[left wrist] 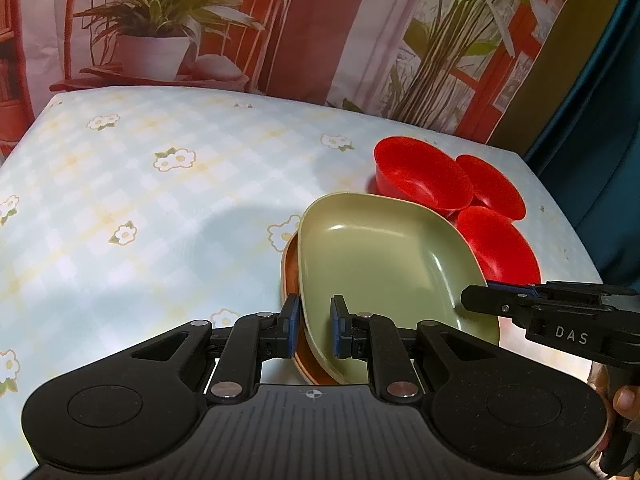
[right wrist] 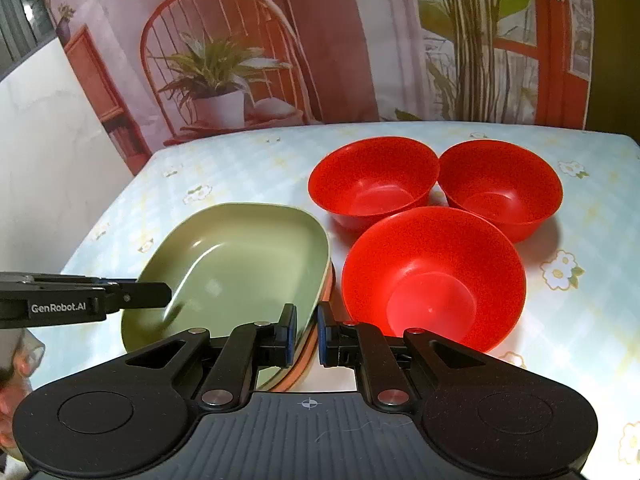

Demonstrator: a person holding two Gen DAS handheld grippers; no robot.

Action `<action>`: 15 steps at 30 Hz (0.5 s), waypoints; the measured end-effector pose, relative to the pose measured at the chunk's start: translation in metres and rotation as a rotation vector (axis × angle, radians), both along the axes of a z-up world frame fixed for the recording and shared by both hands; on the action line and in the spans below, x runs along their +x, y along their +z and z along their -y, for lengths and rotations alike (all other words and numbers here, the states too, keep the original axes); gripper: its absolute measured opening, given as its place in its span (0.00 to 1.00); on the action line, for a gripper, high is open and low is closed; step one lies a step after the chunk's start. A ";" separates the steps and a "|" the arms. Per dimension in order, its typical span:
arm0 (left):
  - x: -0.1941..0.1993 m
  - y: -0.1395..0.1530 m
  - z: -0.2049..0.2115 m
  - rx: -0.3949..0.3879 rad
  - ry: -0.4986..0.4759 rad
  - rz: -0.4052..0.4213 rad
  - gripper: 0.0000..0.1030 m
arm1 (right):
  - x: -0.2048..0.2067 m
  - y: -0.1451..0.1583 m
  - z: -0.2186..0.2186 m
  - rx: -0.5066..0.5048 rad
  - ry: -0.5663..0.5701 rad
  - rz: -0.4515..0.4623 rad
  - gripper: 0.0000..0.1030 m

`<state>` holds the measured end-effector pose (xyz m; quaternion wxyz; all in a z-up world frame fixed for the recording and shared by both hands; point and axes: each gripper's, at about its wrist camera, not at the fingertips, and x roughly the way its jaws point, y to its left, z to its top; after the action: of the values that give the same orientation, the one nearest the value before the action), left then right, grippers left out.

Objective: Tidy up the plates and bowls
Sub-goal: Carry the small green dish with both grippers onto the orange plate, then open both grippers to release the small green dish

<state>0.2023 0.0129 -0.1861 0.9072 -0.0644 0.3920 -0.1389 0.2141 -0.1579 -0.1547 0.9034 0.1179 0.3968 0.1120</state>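
Note:
A green rounded-square plate [left wrist: 380, 264] [right wrist: 240, 264] lies on an orange plate [left wrist: 290, 268] [right wrist: 298, 380] of the same shape, of which only the rim shows. My left gripper [left wrist: 314, 328] is shut on the green plate's near left rim. It appears in the right wrist view as a black arm [right wrist: 160, 294] from the left. My right gripper [right wrist: 307, 336] is shut on the plate's right rim, and its tip [left wrist: 472, 300] reaches in from the right. Whether either gripper also pinches the orange rim I cannot tell. Three red bowls [right wrist: 374, 184] [right wrist: 502, 188] [right wrist: 434, 276] stand upright, close to the plates' right.
The table [left wrist: 140, 200] has a pale blue checked cloth with white flowers. Behind it hangs a backdrop [right wrist: 224, 80] printed with a chair and plants. The table's right edge [left wrist: 568, 216] runs just past the bowls. A hand [left wrist: 626, 400] holds the right gripper's handle.

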 end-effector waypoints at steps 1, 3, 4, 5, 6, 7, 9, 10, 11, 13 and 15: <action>0.000 -0.001 0.000 0.004 -0.001 0.001 0.15 | 0.001 -0.001 -0.001 -0.003 0.001 -0.002 0.10; -0.001 -0.001 0.002 0.012 -0.002 0.012 0.15 | 0.002 -0.003 -0.001 -0.005 0.000 -0.004 0.10; -0.001 -0.001 0.002 0.015 -0.002 0.014 0.15 | 0.001 -0.004 -0.001 -0.007 0.000 -0.003 0.10; -0.001 -0.001 0.002 0.017 -0.002 0.016 0.15 | 0.002 -0.004 -0.002 -0.010 0.001 -0.001 0.10; -0.001 -0.001 0.002 0.020 -0.002 0.017 0.15 | 0.002 -0.004 -0.002 -0.012 0.001 0.000 0.10; -0.002 0.000 0.002 0.023 -0.003 0.018 0.16 | 0.002 -0.004 -0.002 -0.014 0.002 0.001 0.10; -0.002 0.000 0.002 0.028 -0.004 0.022 0.16 | 0.002 -0.005 -0.002 -0.018 0.003 0.005 0.09; -0.003 0.000 0.003 0.030 -0.004 0.023 0.18 | 0.001 -0.005 -0.003 -0.021 0.004 0.006 0.09; -0.003 0.000 0.002 0.031 -0.005 0.024 0.19 | 0.001 -0.005 -0.003 -0.023 0.005 0.008 0.09; -0.003 0.000 0.002 0.037 -0.002 0.026 0.21 | 0.000 -0.005 -0.003 -0.024 0.005 0.010 0.09; -0.004 0.001 0.001 0.040 0.002 0.030 0.24 | 0.000 -0.005 -0.003 -0.025 0.005 0.011 0.09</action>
<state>0.1981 0.0121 -0.1853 0.9142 -0.0445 0.3809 -0.1311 0.2141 -0.1545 -0.1596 0.9067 0.1048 0.3935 0.1098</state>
